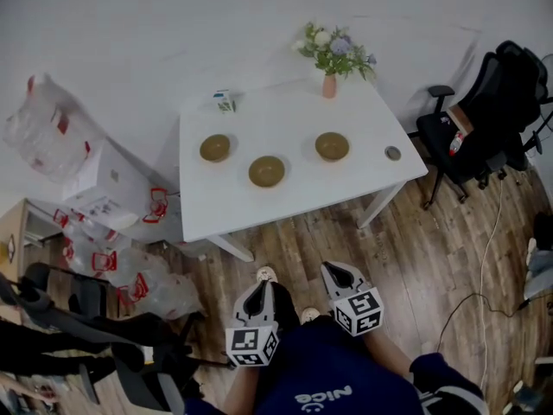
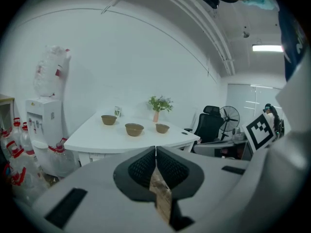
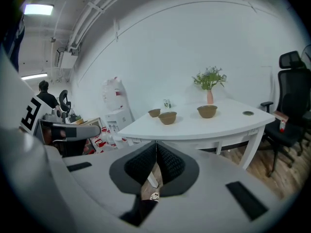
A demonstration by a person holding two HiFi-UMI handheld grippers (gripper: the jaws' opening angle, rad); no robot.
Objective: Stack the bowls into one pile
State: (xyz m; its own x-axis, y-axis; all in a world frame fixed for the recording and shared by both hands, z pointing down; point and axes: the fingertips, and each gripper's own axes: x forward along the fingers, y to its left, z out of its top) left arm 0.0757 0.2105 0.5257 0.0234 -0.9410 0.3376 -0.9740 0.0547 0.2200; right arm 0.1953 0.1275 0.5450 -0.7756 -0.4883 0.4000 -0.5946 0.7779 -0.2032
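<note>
Worktop with three unstacked bowls — left bowl, middle bowl, right bowl — lying far off at twelve o'clock from left gripper and right gripper, fingers pressed together, empty; left gripper faces the middle bowl.

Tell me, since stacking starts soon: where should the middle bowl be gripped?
Probably pinch the middle bowl by its near rim, coming from above, one jaw inside, one outside. It stands upright, mouth open, apart from the left bowl and right bowl, so that wall is free.
</note>
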